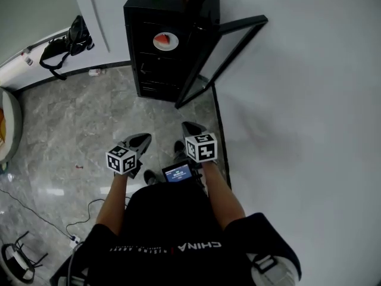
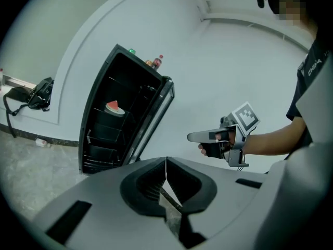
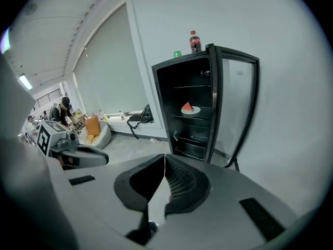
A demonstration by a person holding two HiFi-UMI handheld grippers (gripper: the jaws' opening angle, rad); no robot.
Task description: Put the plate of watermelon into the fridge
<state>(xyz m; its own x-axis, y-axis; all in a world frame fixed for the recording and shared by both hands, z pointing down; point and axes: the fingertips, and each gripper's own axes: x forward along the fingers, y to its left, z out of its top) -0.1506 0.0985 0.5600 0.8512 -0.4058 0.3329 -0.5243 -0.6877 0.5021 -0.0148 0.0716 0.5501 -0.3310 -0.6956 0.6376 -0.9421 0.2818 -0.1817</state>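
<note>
— While the head view looks down on both tools at once, what does it leave out?

— How the fingers stand. From above, the left gripper and the right gripper are held close to the person's body over the grey floor, but the tips are too small to read. Each gripper's own view settles it: the left fingers meet at their tips with nothing between them, and the right fingers are closed and empty too.

— And what do the gripper views add?

— The right gripper view takes in a room to the left, with people far off beside an orange thing I cannot name, plus a cola bottle and a green can on top of the fridge. The left gripper view shows the right gripper from the side, in a hand, against the white wall. Only the head view shows a black bag lying by the wall left of the fridge.

— Where is the plate of watermelon?

— Inside the fridge, on an upper shelf, with the door swung open to the right. It lies well apart from both pairs of fingers, ahead of them across the floor; neither touches it.
</note>
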